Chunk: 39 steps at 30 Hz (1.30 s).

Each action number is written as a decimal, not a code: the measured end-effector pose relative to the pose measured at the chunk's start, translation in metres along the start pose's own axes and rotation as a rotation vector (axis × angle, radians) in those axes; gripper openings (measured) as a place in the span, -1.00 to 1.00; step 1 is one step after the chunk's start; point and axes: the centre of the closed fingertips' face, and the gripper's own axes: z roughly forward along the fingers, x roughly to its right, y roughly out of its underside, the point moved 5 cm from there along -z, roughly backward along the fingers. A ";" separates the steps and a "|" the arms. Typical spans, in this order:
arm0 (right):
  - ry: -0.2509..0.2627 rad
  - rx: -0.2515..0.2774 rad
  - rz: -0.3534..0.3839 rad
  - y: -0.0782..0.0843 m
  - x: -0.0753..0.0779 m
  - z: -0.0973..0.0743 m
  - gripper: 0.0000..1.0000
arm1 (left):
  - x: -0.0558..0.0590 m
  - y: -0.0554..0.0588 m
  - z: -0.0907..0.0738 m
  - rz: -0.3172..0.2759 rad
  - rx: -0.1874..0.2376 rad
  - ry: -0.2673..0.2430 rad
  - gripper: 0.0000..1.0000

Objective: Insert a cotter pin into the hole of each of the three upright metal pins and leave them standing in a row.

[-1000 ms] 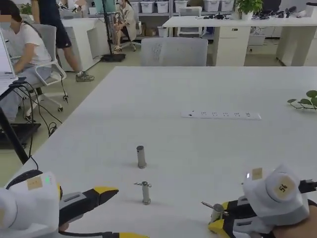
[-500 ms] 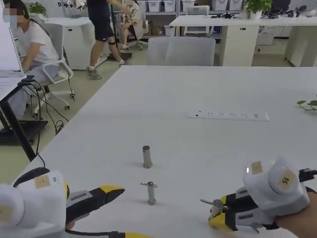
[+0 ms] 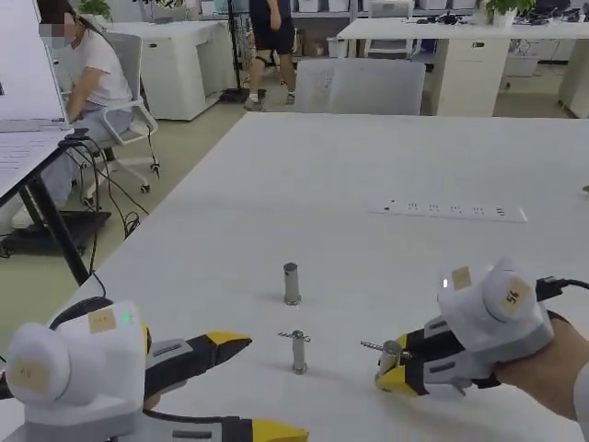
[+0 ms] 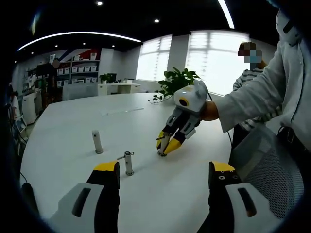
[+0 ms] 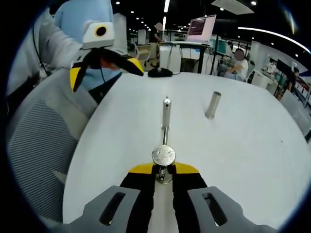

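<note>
Three metal pins are out on the desk [image 3: 460, 157], and the job looks roughly two-thirds done. The middle pin [image 3: 299, 354] stands upright and free, with a cotter pin [image 3: 293, 336] crossing it just under the head. The third pin [image 3: 392, 352] is clamped between the closed jaws of the right hand-held gripper [image 3: 391, 373], near the desk's front edge and to the right of the other two. A thin second cotter pin [image 3: 371, 346] pokes out sideways from its top, so that one appears fitted as well. Its foot is hidden behind the jaws, so I cannot tell whether it rests on the desk.

The far pin [image 3: 292, 283] stands bare, with nothing showing through it. By my reckoning it is what remains, along with releasing the held pin so that all three stand in line. The left hand-held gripper [image 4: 164, 166] hangs low in front of the pins with its jaws wide apart, holding nothing.
</note>
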 end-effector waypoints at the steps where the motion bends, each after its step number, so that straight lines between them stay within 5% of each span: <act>1: -0.004 -0.001 -0.002 -0.001 0.001 0.002 -0.73 | 0.000 0.000 0.000 -0.003 0.001 -0.001 0.49; 39: -0.094 0.005 0.002 -0.005 0.013 0.030 -0.69 | -0.005 0.007 -0.007 -0.033 0.003 -0.022 0.46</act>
